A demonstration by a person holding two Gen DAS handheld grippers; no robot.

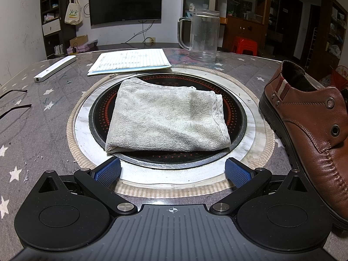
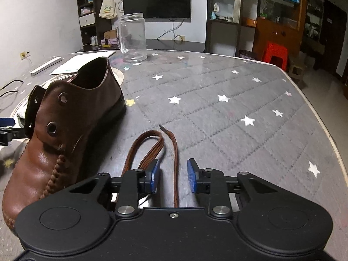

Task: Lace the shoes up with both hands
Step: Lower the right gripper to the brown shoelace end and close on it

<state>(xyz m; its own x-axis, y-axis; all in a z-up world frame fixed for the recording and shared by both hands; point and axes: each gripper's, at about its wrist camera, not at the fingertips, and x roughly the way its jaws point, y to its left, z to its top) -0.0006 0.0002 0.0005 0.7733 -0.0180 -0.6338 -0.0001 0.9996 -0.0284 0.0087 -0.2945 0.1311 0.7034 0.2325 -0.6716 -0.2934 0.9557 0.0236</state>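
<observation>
A brown leather shoe [image 1: 304,130] with bare metal eyelets stands at the right of the left wrist view, and the same shoe [image 2: 65,130] is at the left of the right wrist view, heel pointing away. A brown lace [image 2: 152,143] lies folded on the table beside the shoe. One strand of the lace runs between the blue pads of my right gripper [image 2: 173,174]. The pads stand narrowly apart and do not touch it. My left gripper [image 1: 174,170] is wide open with nothing in it, left of the shoe and over the rim of the round hob.
A folded grey towel [image 1: 165,117] lies on the round black hob [image 1: 97,111] set in the star-patterned table [image 2: 217,108]. Behind are a lined paper sheet [image 1: 130,61], a clear glass mug [image 1: 202,34] and a white bar [image 1: 54,68]. The table edge [image 2: 322,119] curves at the right.
</observation>
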